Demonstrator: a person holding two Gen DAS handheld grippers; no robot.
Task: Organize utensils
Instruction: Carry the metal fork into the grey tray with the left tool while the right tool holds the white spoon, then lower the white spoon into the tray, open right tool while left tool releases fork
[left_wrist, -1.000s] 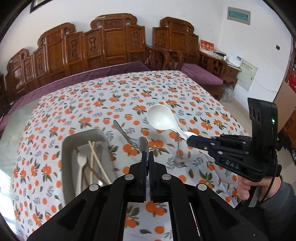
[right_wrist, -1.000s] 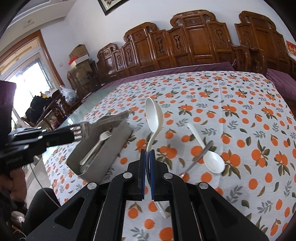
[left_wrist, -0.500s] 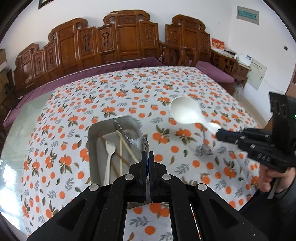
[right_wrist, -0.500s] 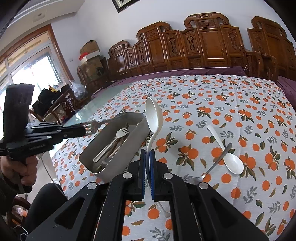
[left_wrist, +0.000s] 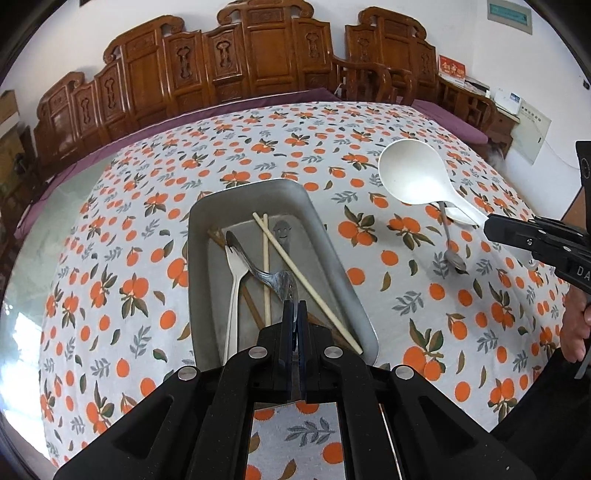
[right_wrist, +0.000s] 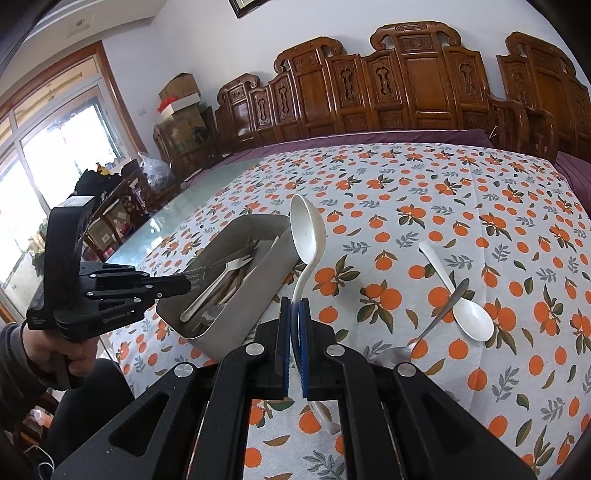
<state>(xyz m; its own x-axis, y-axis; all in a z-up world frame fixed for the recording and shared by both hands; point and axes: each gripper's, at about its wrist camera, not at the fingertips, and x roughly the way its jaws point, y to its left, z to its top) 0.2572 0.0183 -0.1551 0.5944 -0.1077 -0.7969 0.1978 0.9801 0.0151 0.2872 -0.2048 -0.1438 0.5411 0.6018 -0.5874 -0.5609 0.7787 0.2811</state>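
**Holding a fork and a ladle over the tablecloth**

Holding a metal fork (left_wrist: 266, 274) by its tine end, our left gripper (left_wrist: 294, 325) has its jaws clenched on it above the grey metal tray (left_wrist: 334, 258), handle pointing away over the tray's contents. Inside lie a white plastic fork (left_wrist: 233, 295), pale chopsticks (left_wrist: 295, 271) and darker wooden ones, with a smiley face printed on the tray floor. Our right gripper (right_wrist: 294, 325) grips the handle of a large white ladle (right_wrist: 306, 236), its bowl raised beside the tray's far corner. On the orange-patterned tablecloth (right_wrist: 480, 206), to the right, a small white spoon (right_wrist: 469, 314) and a metal spoon (right_wrist: 424, 332) lie crossed and touching. Lettering "DA" shows on the right gripper's body in the left view; the rest is cut off.
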